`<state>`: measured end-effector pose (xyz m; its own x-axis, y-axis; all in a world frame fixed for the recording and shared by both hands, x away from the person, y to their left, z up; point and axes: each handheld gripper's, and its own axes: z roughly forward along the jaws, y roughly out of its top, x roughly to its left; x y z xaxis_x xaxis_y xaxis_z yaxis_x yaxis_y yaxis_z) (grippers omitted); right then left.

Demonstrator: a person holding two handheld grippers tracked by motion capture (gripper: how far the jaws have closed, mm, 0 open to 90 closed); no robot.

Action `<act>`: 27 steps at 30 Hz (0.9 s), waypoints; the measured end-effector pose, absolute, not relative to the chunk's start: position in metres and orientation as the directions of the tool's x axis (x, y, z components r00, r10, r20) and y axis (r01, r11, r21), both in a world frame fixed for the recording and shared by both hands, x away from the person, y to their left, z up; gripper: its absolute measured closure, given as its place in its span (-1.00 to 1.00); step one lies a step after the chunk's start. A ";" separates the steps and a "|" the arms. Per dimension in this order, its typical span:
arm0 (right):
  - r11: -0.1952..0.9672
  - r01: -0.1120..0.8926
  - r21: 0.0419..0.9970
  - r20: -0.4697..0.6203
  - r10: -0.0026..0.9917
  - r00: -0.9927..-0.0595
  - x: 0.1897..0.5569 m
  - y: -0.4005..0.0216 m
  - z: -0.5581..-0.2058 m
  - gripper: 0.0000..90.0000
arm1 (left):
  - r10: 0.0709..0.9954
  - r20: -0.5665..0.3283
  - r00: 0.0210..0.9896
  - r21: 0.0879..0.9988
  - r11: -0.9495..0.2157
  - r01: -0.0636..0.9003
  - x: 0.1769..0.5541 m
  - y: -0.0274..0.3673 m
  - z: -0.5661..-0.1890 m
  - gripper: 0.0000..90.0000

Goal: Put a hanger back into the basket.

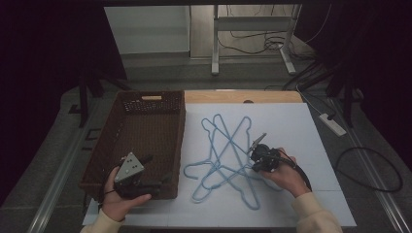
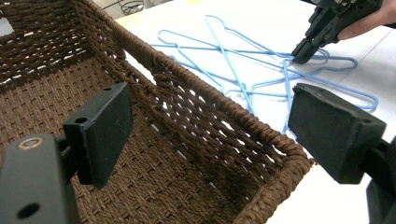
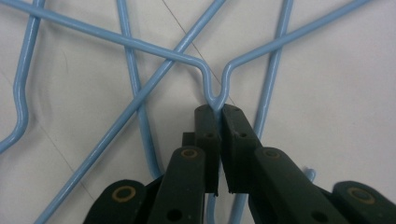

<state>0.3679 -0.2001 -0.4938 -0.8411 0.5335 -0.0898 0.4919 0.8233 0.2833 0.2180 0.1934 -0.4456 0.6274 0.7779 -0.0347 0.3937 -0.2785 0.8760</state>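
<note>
Several light blue wire hangers (image 1: 228,155) lie crossed in a heap on the white table top (image 1: 291,126). My right gripper (image 1: 256,156) reaches down onto the right side of the heap. In the right gripper view its jaws (image 3: 218,112) are shut on the narrow V-shaped dip of one blue hanger (image 3: 140,46), and the wire runs down between the pads. My left gripper (image 1: 158,170) hovers open over the near right corner of the brown wicker basket (image 1: 180,141), with nothing between its pads (image 2: 107,126). The left gripper view also shows the hangers (image 2: 243,70) and the right gripper (image 2: 299,56) beyond the basket rim (image 2: 196,84).
The basket stands at the table's left side with nothing in it. A strip of bare wood (image 1: 243,96) borders the far edge of the white top. Table legs (image 1: 214,43), cables and a power strip (image 1: 332,124) are on the floor beyond.
</note>
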 end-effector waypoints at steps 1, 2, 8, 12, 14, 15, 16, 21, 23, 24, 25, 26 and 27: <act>0.826 0.488 0.282 -0.097 0.531 -0.842 0.368 -0.200 -0.494 0.92 | 0.778 -0.035 0.627 0.876 -0.278 0.394 0.218 0.193 -0.446 -0.67; 0.826 0.488 0.282 -0.097 0.531 -0.842 0.368 -0.200 -0.494 0.92 | 0.775 -0.042 0.631 0.877 -0.274 0.395 0.218 0.194 -0.445 -0.67; 0.809 0.498 0.313 -0.103 0.550 -0.829 0.367 -0.205 -0.488 0.92 | 0.769 -0.036 0.638 0.884 -0.273 0.379 0.214 0.191 -0.438 -0.67; 0.787 0.505 0.354 -0.084 0.565 -0.821 0.366 -0.212 -0.482 0.92 | 0.764 -0.026 0.645 0.882 -0.286 0.375 0.212 0.184 -0.435 -0.66; 0.777 0.510 0.368 -0.072 0.571 -0.818 0.365 -0.215 -0.479 0.92 | 0.763 -0.021 0.646 0.880 -0.292 0.374 0.211 0.182 -0.435 -0.66; 0.772 0.511 0.377 -0.072 0.575 -0.815 0.364 -0.216 -0.477 0.92 | 0.763 -0.019 0.646 0.879 -0.295 0.374 0.211 0.182 -0.435 -0.66; 0.770 0.510 0.382 -0.069 0.575 -0.815 0.363 -0.217 -0.475 0.92 | 0.763 -0.017 0.646 0.878 -0.298 0.375 0.211 0.181 -0.435 -0.66; 0.750 0.516 0.415 -0.063 0.589 -0.805 0.360 -0.222 -0.469 0.92 | 0.764 -0.014 0.645 0.876 -0.301 0.376 0.210 0.177 -0.433 -0.66; 0.749 0.512 0.420 -0.065 0.588 -0.806 0.360 -0.223 -0.468 0.92 | 0.763 -0.012 0.646 0.876 -0.304 0.375 0.209 0.176 -0.433 -0.66; 0.746 0.511 0.426 -0.066 0.589 -0.805 0.359 -0.224 -0.466 0.92 | 0.761 -0.010 0.649 0.874 -0.308 0.376 0.209 0.173 -0.431 -0.65; 0.746 0.511 0.426 -0.066 0.589 -0.805 0.359 -0.224 -0.466 0.92 | 0.761 -0.010 0.649 0.874 -0.308 0.376 0.209 0.173 -0.431 -0.65; 0.742 0.511 0.434 -0.070 0.593 -0.802 0.357 -0.225 -0.464 0.92 | 0.756 -0.008 0.654 0.872 -0.315 0.374 0.208 0.169 -0.429 -0.65; 0.743 0.507 0.437 -0.067 0.589 -0.806 0.357 -0.225 -0.462 0.92 | 0.754 -0.006 0.657 0.871 -0.318 0.373 0.207 0.167 -0.428 -0.65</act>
<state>0.3571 -0.2250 -0.4624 -0.8055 0.5888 -0.0669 0.5067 0.7429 0.4375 0.2073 0.1667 -0.4280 0.6571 0.7538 -0.0059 0.3730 -0.3184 0.8715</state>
